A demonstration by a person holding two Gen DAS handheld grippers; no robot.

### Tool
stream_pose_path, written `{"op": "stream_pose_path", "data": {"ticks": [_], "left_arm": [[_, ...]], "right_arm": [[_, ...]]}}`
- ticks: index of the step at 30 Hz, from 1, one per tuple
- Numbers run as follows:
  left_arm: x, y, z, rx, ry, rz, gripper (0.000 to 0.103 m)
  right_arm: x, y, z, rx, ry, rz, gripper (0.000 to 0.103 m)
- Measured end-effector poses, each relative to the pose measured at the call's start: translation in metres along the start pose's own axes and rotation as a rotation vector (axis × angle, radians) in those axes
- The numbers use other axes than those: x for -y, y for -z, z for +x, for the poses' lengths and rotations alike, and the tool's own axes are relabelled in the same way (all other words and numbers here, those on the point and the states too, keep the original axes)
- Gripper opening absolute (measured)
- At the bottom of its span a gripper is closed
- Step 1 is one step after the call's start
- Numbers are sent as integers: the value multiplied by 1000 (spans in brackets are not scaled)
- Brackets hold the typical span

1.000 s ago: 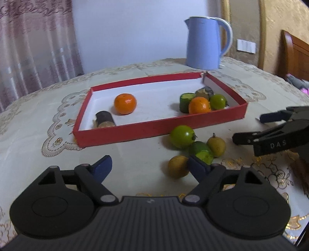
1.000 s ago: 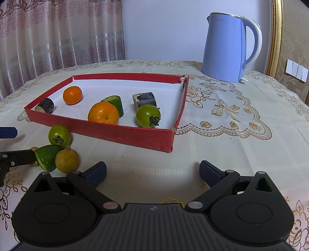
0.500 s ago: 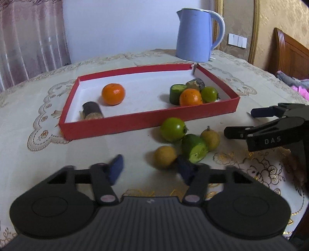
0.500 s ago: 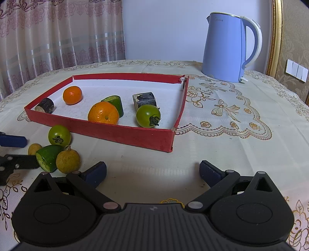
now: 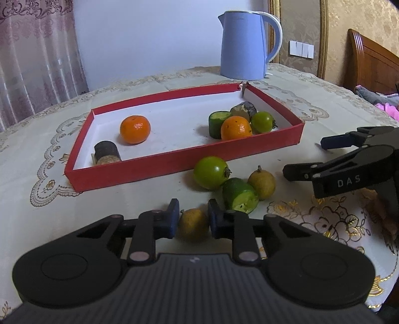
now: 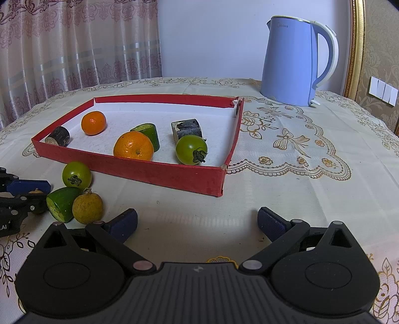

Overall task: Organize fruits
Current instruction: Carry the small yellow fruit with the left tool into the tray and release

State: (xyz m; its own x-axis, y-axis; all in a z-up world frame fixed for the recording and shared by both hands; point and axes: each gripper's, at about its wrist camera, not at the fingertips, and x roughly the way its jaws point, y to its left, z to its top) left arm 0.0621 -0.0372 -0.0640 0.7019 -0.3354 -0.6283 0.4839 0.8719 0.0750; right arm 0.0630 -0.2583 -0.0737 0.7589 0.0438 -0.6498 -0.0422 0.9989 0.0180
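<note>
Left claw (image 5: 191,220): jaws just closed, now clamped on yellow-brown fruit (image 5: 193,224) on tabletop (image 5: 124,211), near front of red tray (image 5: 174,164) | Right claw (image 6: 197,223): wide open, empty | Next, judged: lift fruit into tray.

pinkish curtains (image 6: 74,49) hang at the left beside a pale wall (image 6: 212,37); gold wallpaper (image 5: 354,22) and a wooden headboard (image 5: 371,64) stand right of the lace-covered table (image 6: 286,179).
</note>
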Motion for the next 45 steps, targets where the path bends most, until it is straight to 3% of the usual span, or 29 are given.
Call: {"op": "stream_pose_path", "data": {"ticks": [9,17,27,37,45], "left_arm": [[-13,2,-7,35,-58,-44,22],[-49,0,-10,41,-76,-171,22],[-47,-18,-15,93,-73,-156,22],[-45,-60,11,154,-100,-141,22],[-57,-89,67,97,-186,-173,22]], "right_arm": [[0,0,0,0,-2,2,103],[0,0,0,1,-2,3,103],[0,0,0,1,-2,3,103],[0,0,0,1,-1,2,103],[0,0,0,1,-1,2,103]]}}
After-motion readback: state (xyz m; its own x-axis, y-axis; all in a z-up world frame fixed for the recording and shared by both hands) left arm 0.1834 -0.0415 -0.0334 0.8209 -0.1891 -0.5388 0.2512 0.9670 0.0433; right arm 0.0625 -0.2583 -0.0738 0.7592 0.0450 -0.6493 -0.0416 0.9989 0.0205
